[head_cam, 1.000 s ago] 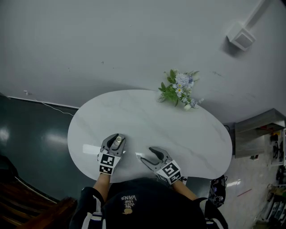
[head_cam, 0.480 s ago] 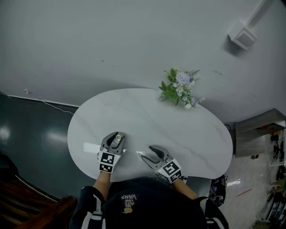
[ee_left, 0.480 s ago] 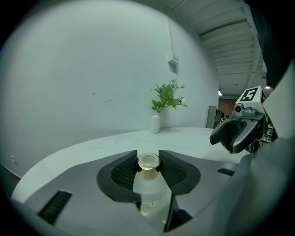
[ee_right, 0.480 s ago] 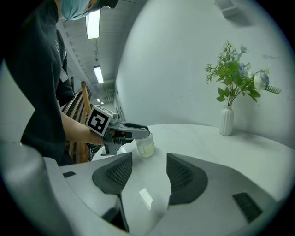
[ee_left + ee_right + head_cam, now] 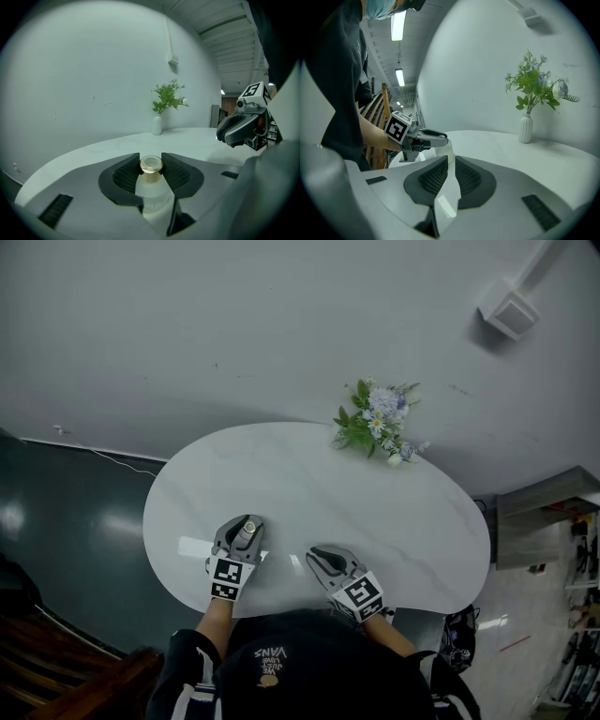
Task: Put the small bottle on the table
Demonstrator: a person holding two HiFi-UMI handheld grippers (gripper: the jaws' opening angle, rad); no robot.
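Left claw [image 5: 150, 159] is clamped on a small frosted-glass bottle with a round gold cap [image 5: 152, 194]. Its two black ribbed pads [image 5: 125, 176] press against the neck and shoulder from either side, and the cap sits level with the tips. The bottle stands upright in the grip. In the head view this claw and the bottle [image 5: 247, 532] are over the near left part of the white, oval, marble-look table [image 5: 309, 479], a little in from its front edge. The base seems to be at or just above the tabletop, but the jaws cover it, so contact cannot be confirmed.

Right claw [image 5: 451, 161] is closing. Its jaws are nearly together with only a thin slit left, and nothing is between them. It hangs over the table's near edge, beside the left claw but apart from it, with its tips [image 5: 315, 555] angled toward the bottle. From the right gripper view, the left claw's black-and-white marker cube [image 5: 399, 128] and the pale bottle body under its jaws show straight ahead.

At the far side of the table stands a small white ribbed vase [image 5: 526, 129] holding green sprigs with pale blue and white flowers [image 5: 375, 426], well apart from both claws. The person's dark printed top [image 5: 300, 667] fills the bottom of the head view, and a dark glossy floor [image 5: 56, 531] lies to the left of the table.
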